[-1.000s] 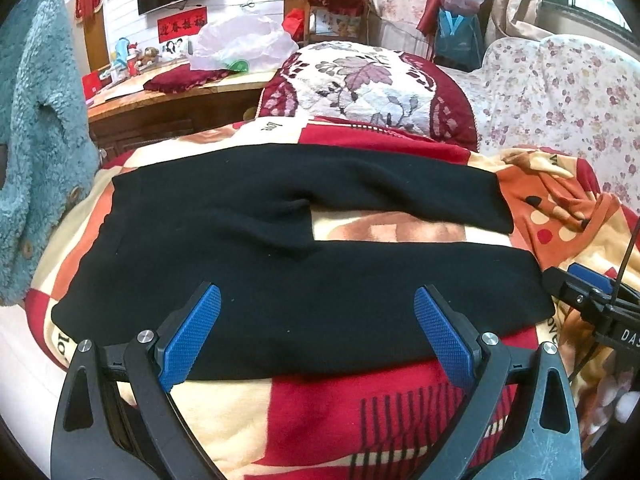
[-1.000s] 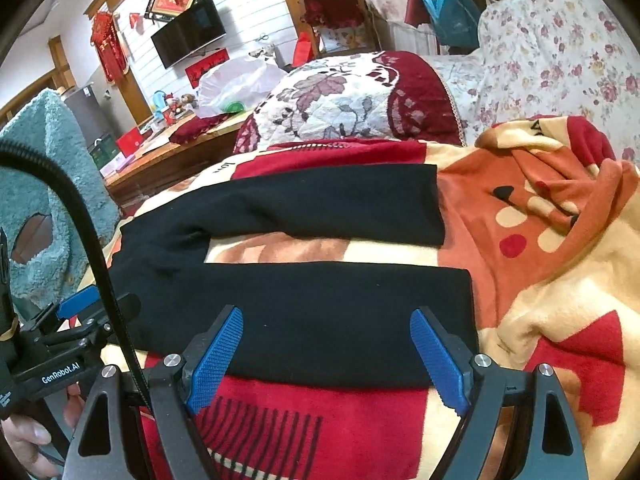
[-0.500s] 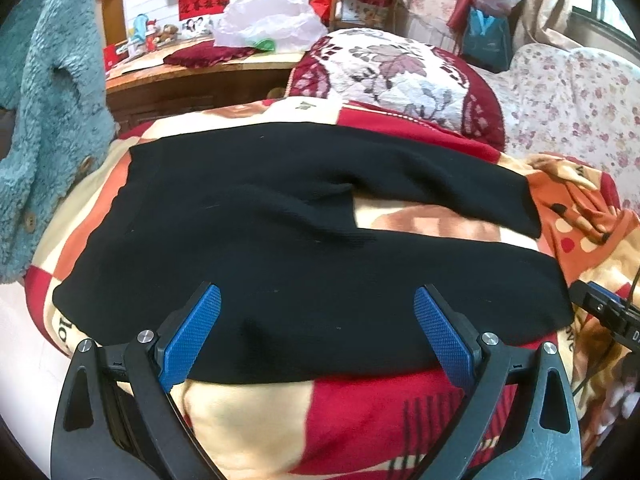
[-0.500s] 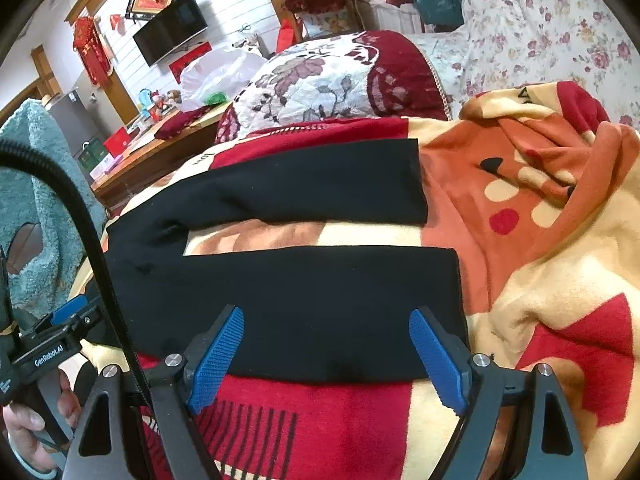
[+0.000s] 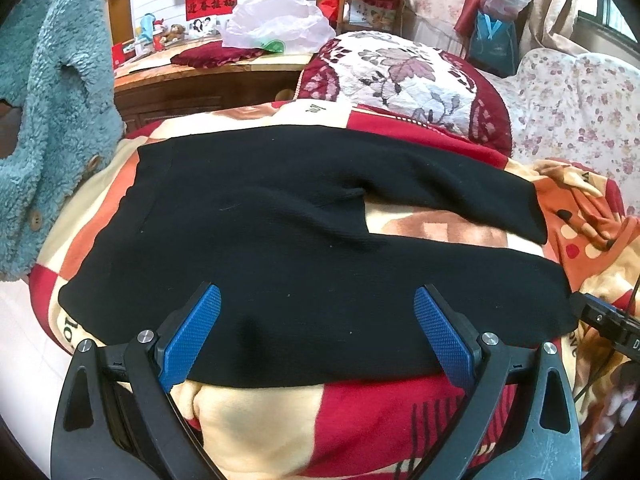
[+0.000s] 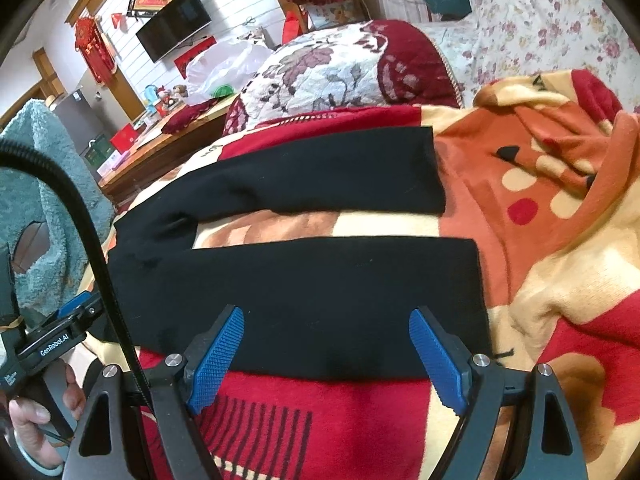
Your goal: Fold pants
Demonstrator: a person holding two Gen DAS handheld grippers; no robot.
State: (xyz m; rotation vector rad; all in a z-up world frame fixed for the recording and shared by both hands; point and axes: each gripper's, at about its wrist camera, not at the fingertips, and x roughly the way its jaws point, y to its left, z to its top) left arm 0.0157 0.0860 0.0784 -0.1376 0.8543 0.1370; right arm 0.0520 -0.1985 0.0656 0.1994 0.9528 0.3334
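Black pants (image 5: pixel 280 248) lie flat on a red, cream and orange blanket (image 5: pixel 360 420), waist to the left and both legs spread to the right with a strip of blanket between them. My left gripper (image 5: pixel 318 312) hovers open over the near edge of the seat and near leg, nothing between its blue pads (image 5: pixel 192 336). Over the near leg's lower end (image 6: pixel 320 292), close to the cuff, my right gripper (image 6: pixel 326 332) stands open and holds nothing. The far leg (image 6: pixel 320 176) lies parallel behind.
A teal fleece coat (image 5: pixel 44 120) hangs at the left. A quilted floral cushion (image 5: pixel 400 76) lies behind the pants, a wooden desk (image 5: pixel 192 80) with a plastic bag beyond it. A rumpled blanket fold (image 6: pixel 560 152) rises at the right. A hand (image 6: pixel 36 412) grips the left tool.
The left gripper has moved forward and a little down, closer over the pants' near edge. The right gripper has barely shifted. Both stay open.
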